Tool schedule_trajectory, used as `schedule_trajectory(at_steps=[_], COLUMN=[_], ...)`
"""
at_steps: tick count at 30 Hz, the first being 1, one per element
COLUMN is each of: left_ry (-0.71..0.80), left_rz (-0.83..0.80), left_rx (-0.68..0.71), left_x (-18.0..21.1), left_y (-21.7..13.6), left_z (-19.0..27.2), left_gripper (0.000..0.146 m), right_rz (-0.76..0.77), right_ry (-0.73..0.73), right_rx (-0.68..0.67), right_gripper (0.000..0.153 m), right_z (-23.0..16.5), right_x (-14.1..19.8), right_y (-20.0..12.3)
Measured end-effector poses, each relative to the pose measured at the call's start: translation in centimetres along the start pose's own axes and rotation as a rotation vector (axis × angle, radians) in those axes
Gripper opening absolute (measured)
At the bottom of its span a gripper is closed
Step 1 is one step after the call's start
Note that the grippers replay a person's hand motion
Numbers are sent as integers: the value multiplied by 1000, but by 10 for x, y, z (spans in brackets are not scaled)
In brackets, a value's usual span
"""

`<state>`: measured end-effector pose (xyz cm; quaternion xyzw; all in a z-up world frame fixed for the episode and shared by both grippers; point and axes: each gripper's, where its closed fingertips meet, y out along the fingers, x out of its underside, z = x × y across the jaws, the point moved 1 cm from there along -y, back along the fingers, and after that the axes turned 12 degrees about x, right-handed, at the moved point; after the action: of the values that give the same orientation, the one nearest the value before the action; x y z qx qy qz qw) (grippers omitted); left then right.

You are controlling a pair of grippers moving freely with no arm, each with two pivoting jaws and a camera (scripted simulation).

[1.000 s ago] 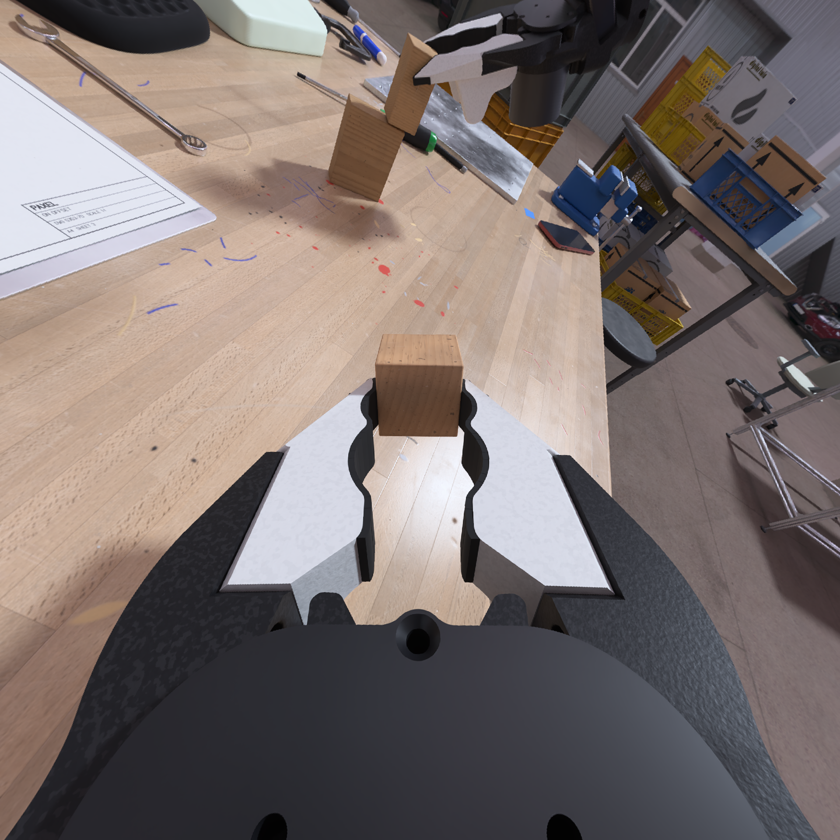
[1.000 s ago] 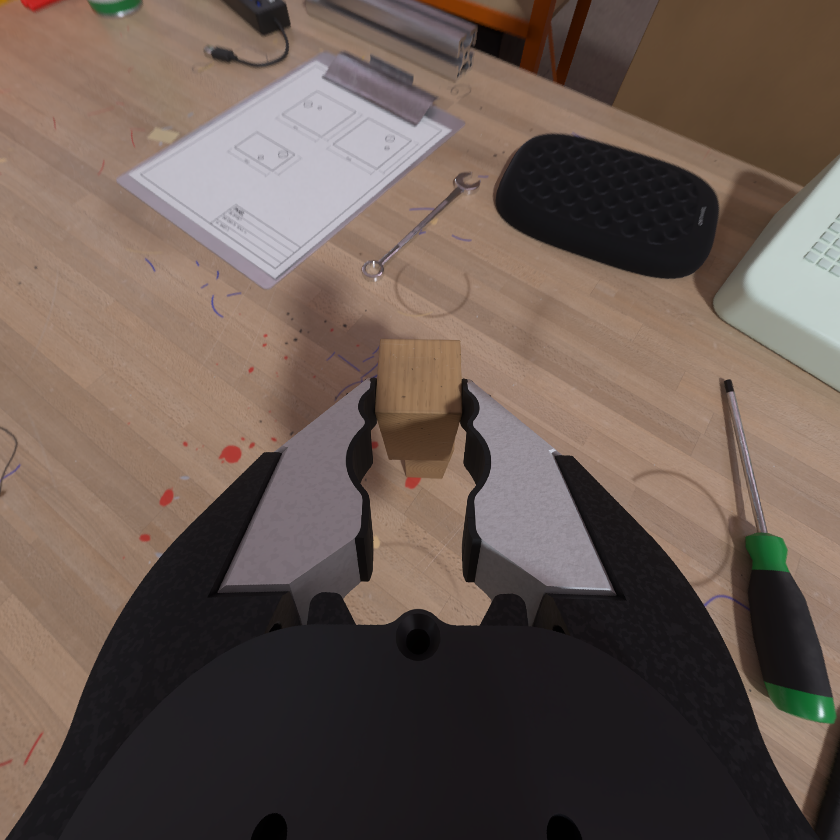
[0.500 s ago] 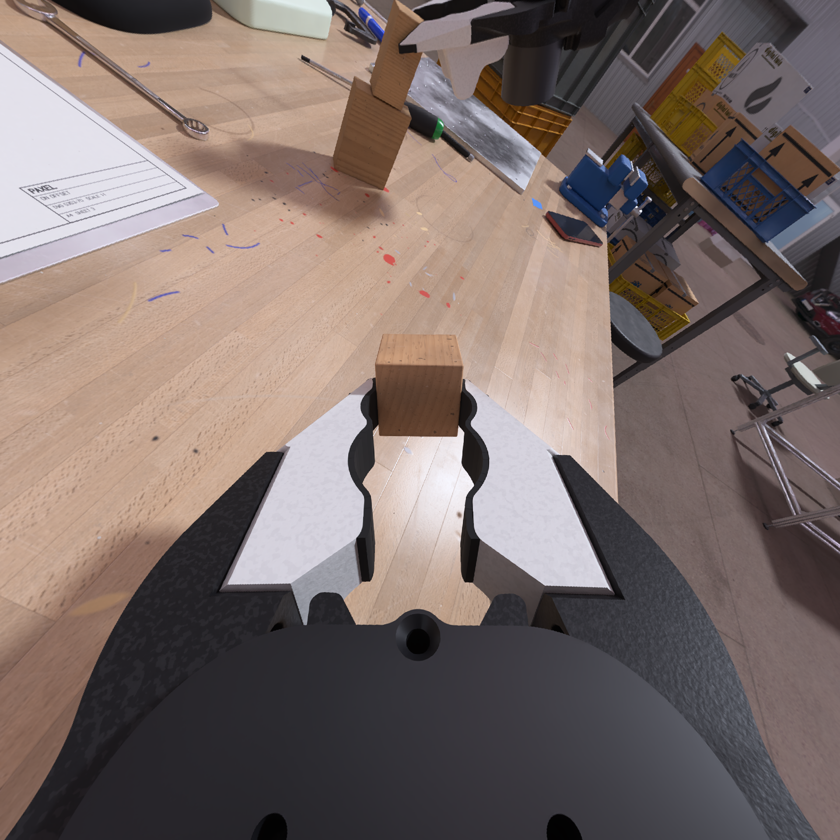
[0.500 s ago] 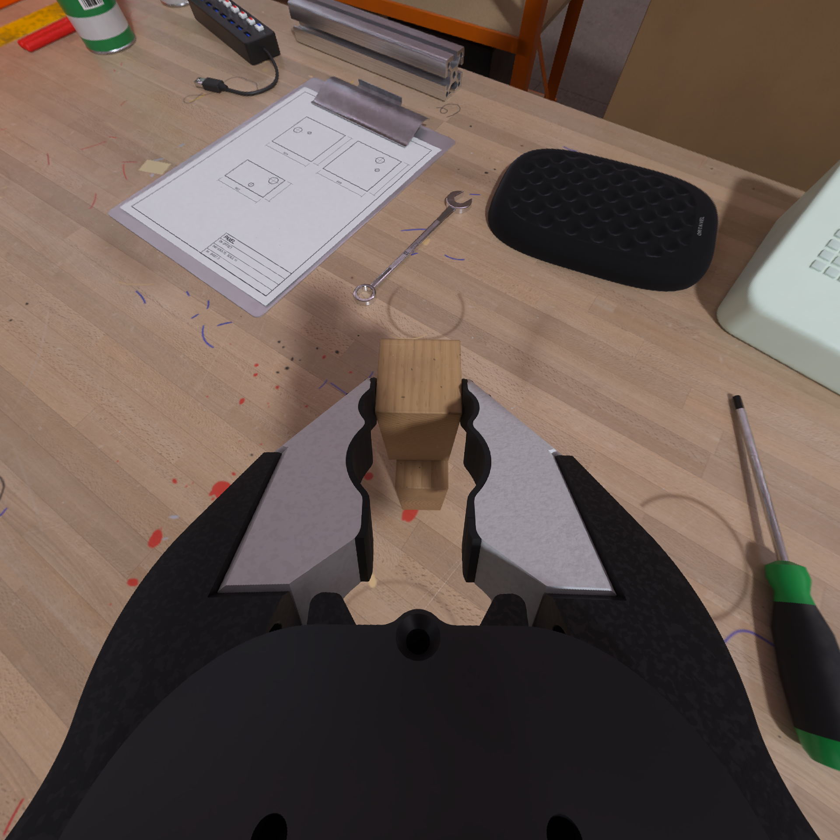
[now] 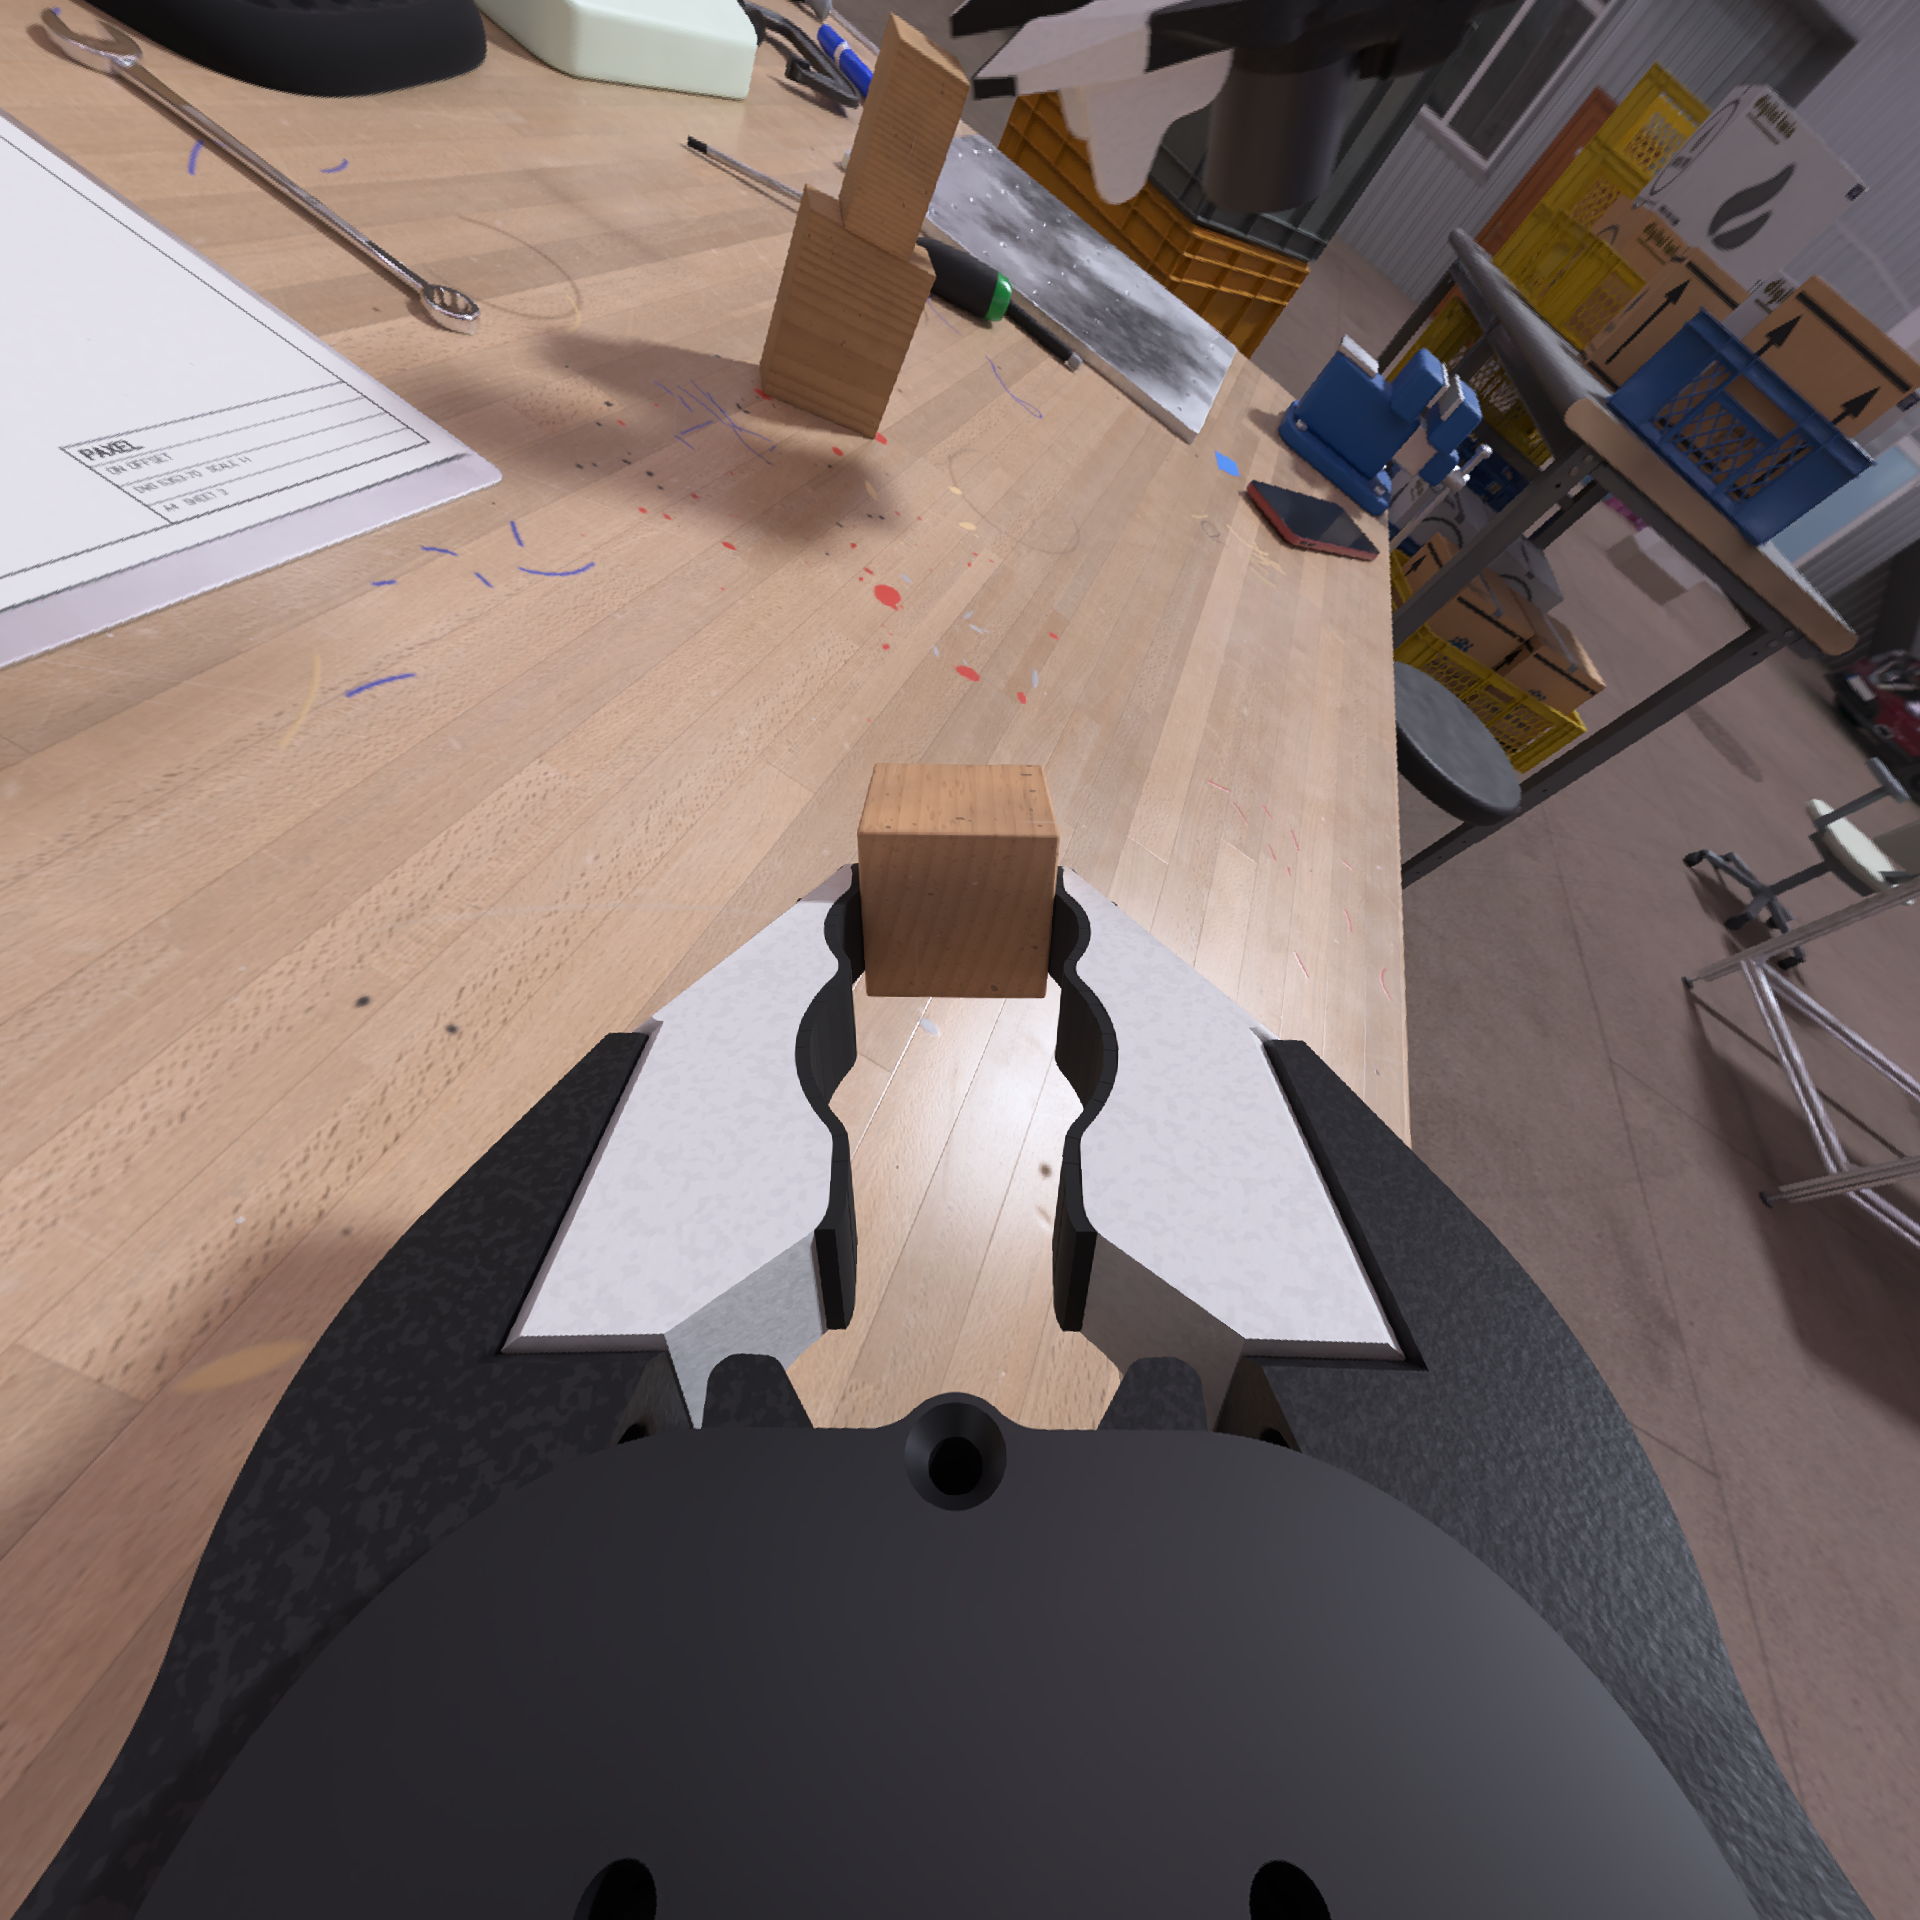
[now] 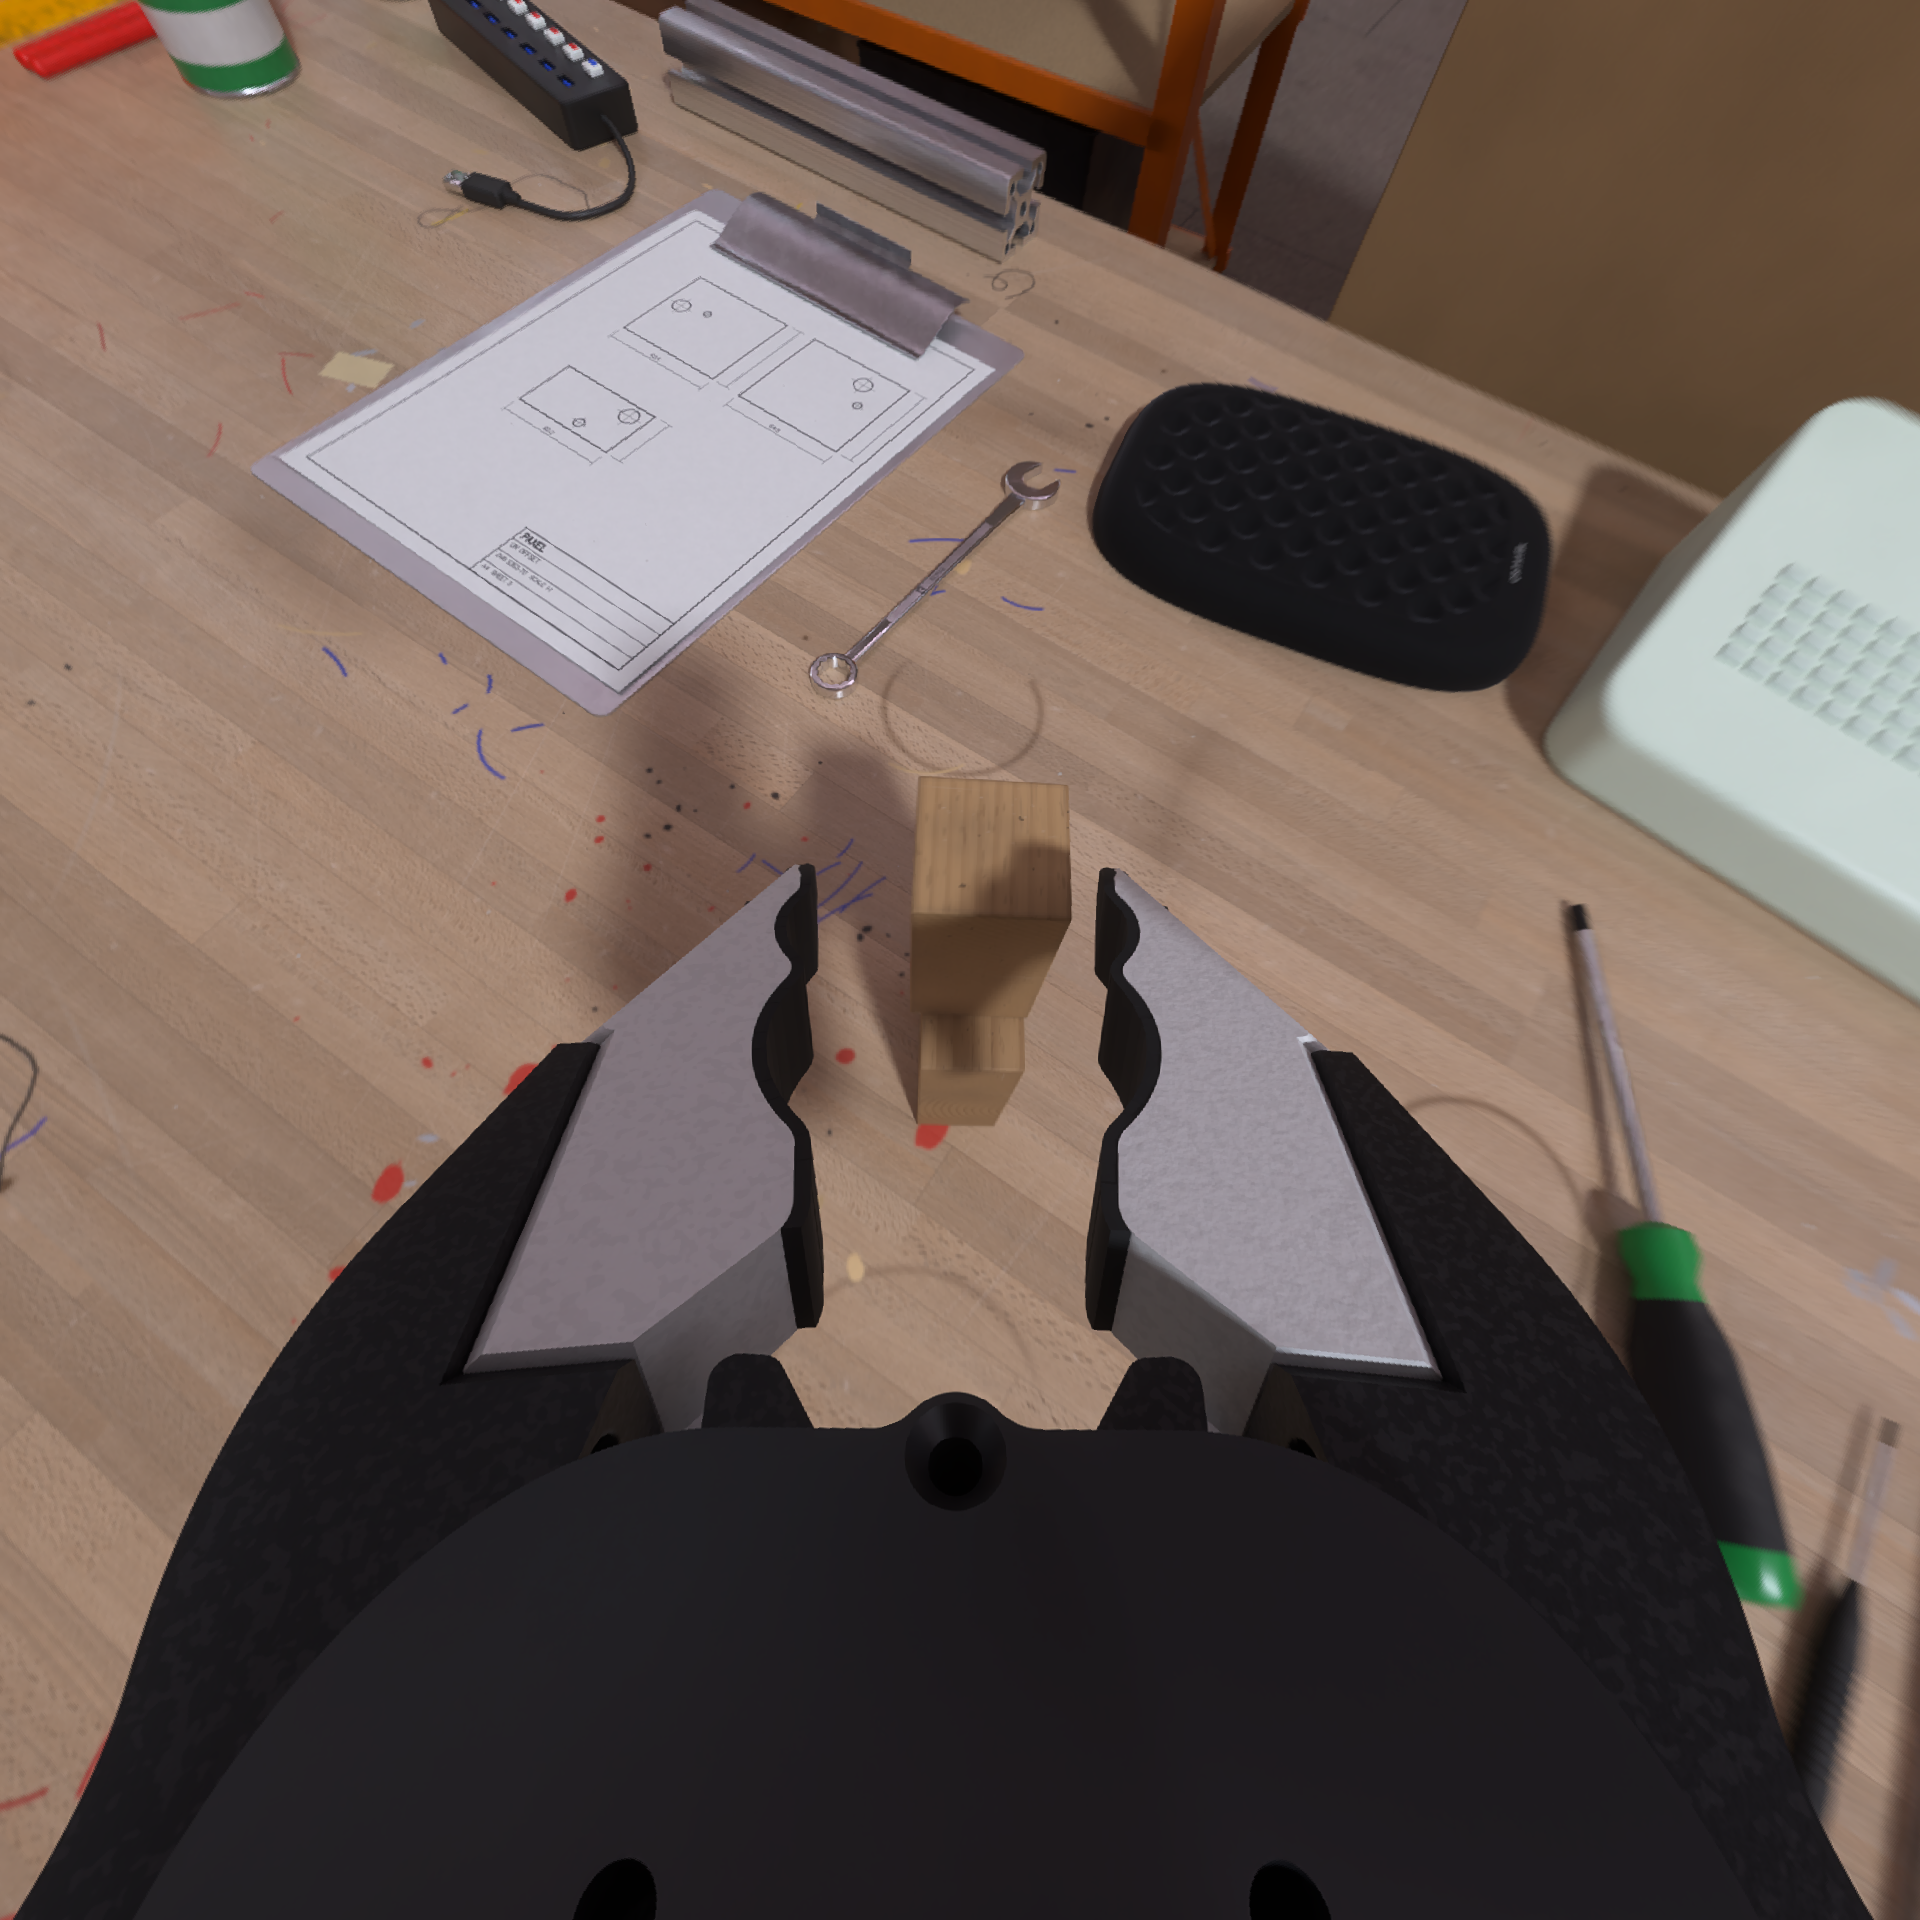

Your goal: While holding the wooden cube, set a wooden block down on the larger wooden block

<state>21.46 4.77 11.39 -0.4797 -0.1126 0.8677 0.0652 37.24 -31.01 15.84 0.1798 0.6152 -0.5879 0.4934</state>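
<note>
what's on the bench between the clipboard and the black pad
A wrench lies on the bench between the clipboard and the black pad, seen in the right wrist view.

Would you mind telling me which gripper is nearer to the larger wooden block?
The right gripper: its open fingers sit just above the larger wooden block. The left gripper is far off across the table, shut on the wooden cube.

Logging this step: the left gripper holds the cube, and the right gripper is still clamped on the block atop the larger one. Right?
Not quite. The right wrist view shows the right gripper open, clear of the block on the larger block. The left gripper does hold the cube.
</note>
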Motion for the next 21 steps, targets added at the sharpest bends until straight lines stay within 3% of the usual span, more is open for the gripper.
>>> schedule_trajectory(at_steps=[5, 10, 12, 15, 21], left_ry=[58, 172, 159, 118, 24], left_rz=[-28, -36, 15, 32, -161], left_rx=[-64, -299, -400, -596, -903], left_x=[-2, -17, -23, -21, 7], left_y=[-15, -79, -117, -176, -259], left_z=[8, 15, 14, 4, -48], left_gripper=[34, 34, 34, 34, 34], right_rz=[35, 64, 96, 152, 206], right_ry=[-92, -162, -186, -191, -160], right_rx=[8, -312, -401, -529, -692], right_gripper=[48, 13, 0, 0, 0], right_z=[-22, -104, -141, -202, -305], right_x=[-17, -31, -36, -38, -17], right_y=[-49, -84, -86, -76, -36])
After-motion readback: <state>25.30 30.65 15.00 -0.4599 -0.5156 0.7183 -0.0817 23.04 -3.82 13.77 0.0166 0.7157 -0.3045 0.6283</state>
